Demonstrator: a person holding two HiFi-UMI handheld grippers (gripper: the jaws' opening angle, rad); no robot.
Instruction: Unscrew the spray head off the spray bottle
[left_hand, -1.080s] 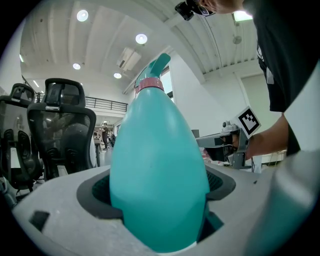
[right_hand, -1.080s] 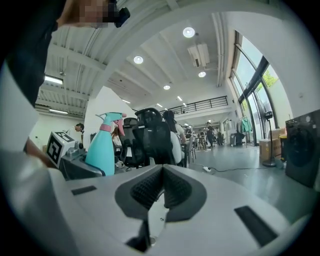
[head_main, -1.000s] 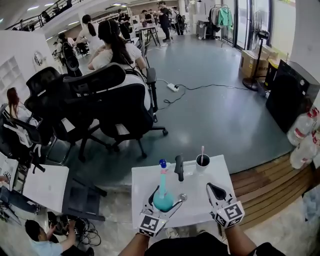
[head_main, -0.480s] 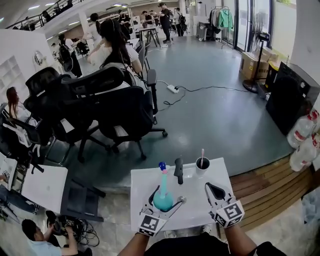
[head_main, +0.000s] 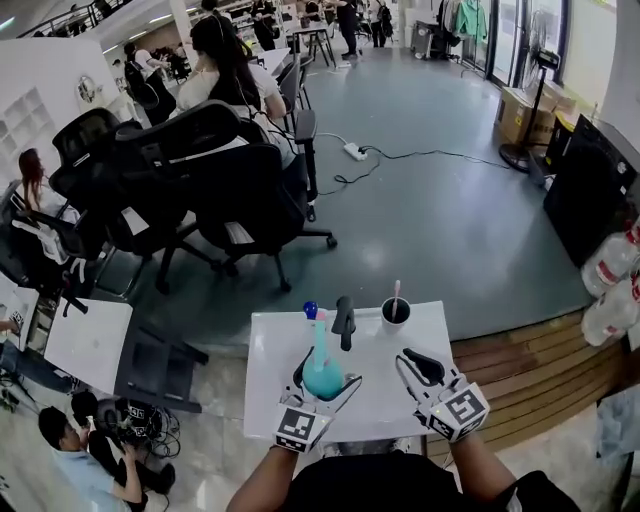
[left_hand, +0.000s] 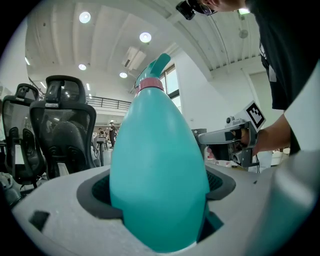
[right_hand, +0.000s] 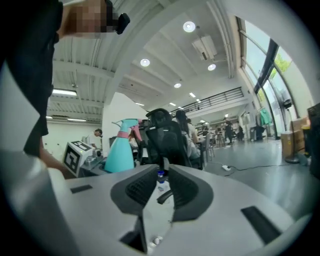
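Left hand-held gripper (head_main: 325, 388) clamped on spray bottle (head_main: 321, 366), right one empty
Bottle stands upright on the surface (head_main: 385, 405), near-left part, spray head (left_hand: 156, 67) on; left jaws pinch its teal belly. Right hand-held gripper (head_main: 413, 362) over the surface's near-right part, jaws just been opening, narrow gap, nothing between. Cup (head_main: 395, 312) at the surface's far edge

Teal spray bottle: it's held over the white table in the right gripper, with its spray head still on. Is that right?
Wrong gripper: the left gripper holds the teal spray bottle, its body clamped between the jaws in the left gripper view. The right gripper is empty, its jaws having just been opening. The white table and the spray head still on are correct.
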